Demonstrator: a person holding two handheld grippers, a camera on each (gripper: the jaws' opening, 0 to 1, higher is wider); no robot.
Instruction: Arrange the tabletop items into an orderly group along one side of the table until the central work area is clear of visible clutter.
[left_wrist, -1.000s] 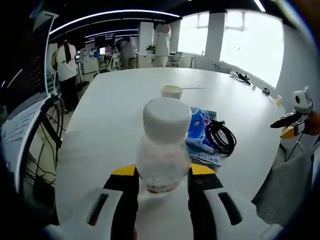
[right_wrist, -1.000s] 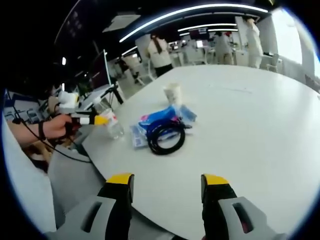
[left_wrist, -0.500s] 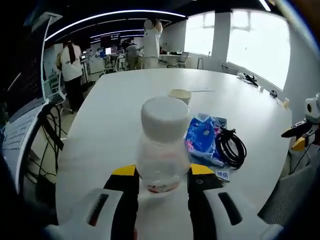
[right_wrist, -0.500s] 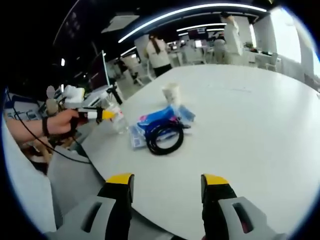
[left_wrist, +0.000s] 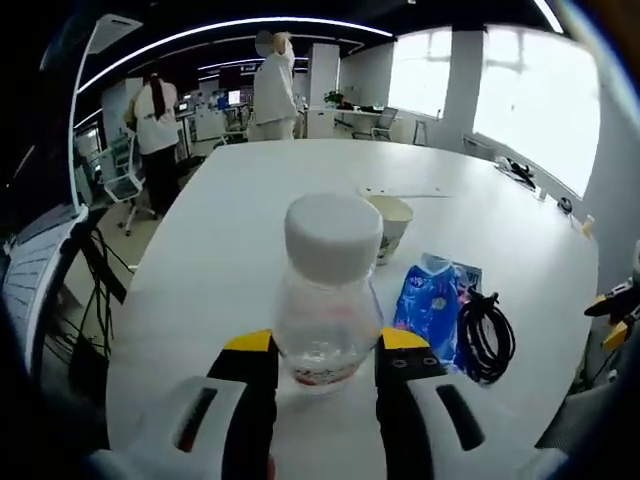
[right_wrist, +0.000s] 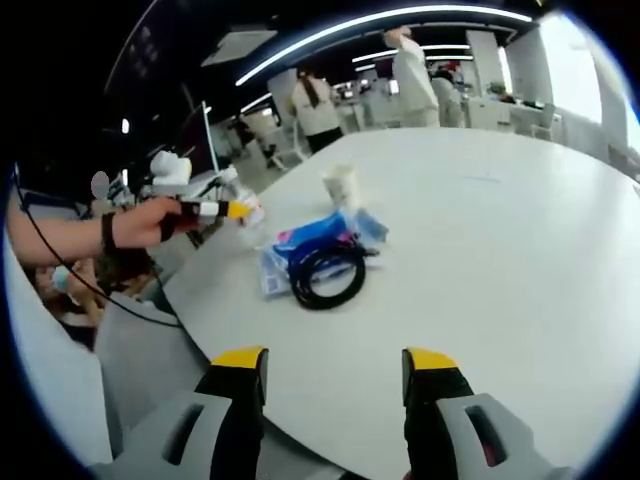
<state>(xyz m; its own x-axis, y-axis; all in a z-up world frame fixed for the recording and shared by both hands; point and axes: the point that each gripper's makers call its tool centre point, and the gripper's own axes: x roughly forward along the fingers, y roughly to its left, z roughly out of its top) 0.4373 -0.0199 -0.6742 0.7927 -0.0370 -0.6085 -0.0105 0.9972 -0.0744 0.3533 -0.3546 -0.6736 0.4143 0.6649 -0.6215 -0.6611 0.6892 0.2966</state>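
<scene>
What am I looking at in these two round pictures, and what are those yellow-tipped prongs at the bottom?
No robot arm here: a person holds a hand-operated two-jaw gripper in each hand, and a fisheye camera rides on each one, looking along its jaws.

In the left gripper view, the left gripper is closed on a clear plastic bottle with a white cap. In the right gripper view, the right gripper is open and holds nothing; the person's hand with the other gripper shows at its left.

On the round white table lie a blue plastic packet, a coiled black cable beside it, and a pale paper cup further back. People stand in the office beyond.
</scene>
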